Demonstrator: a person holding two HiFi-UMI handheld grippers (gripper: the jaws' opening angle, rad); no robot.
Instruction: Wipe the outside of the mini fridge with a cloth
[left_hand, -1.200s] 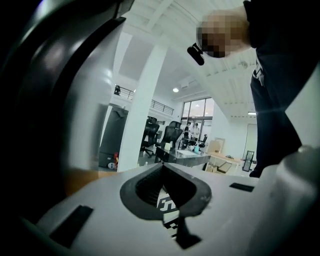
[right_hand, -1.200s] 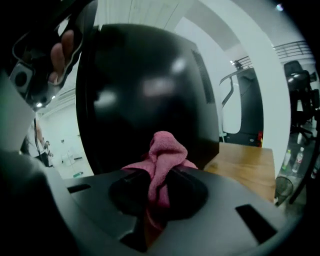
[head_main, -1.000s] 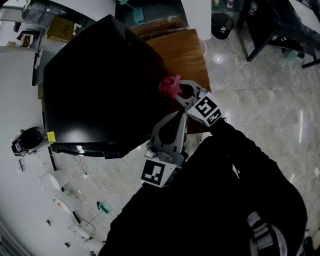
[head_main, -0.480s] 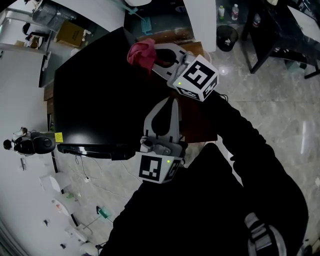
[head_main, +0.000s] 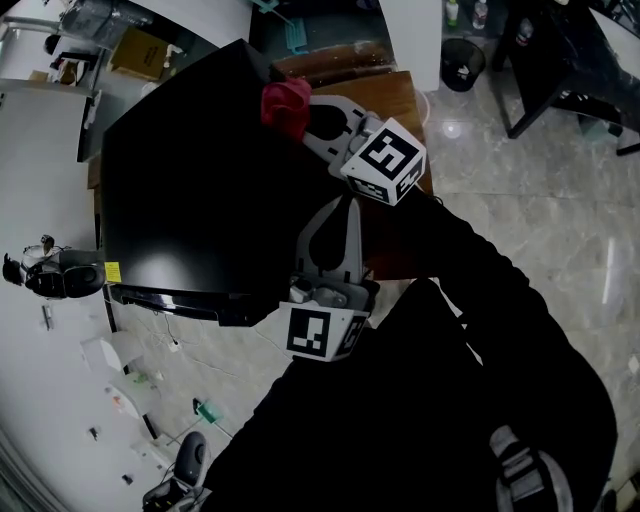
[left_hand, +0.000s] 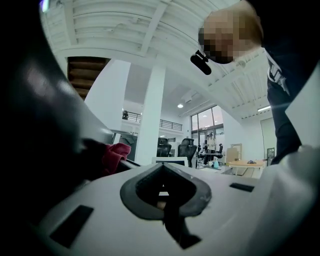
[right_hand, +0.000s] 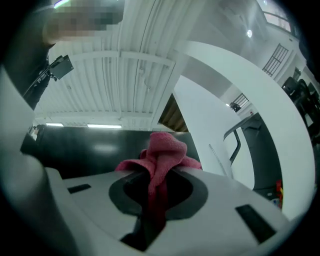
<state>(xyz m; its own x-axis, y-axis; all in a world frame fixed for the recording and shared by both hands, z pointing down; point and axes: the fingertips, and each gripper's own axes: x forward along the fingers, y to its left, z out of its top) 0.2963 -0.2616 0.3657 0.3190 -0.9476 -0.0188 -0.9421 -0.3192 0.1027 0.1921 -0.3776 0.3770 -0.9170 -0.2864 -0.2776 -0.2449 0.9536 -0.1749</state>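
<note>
Glossy black mini fridge (head_main: 190, 200), nubby red cloth (head_main: 285, 105) (terry-like), wood-grain table (head_main: 400, 93), polished stone floor (head_main: 520, 230)

bunched red cloth (head_main: 287, 105) at far top edge of glossy black mini fridge (head_main: 190, 180)

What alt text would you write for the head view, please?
Seen from above, the right gripper holds a red cloth in its jaws at the far edge of the black mini fridge. The left gripper hangs shut and empty nearer the person.
</note>
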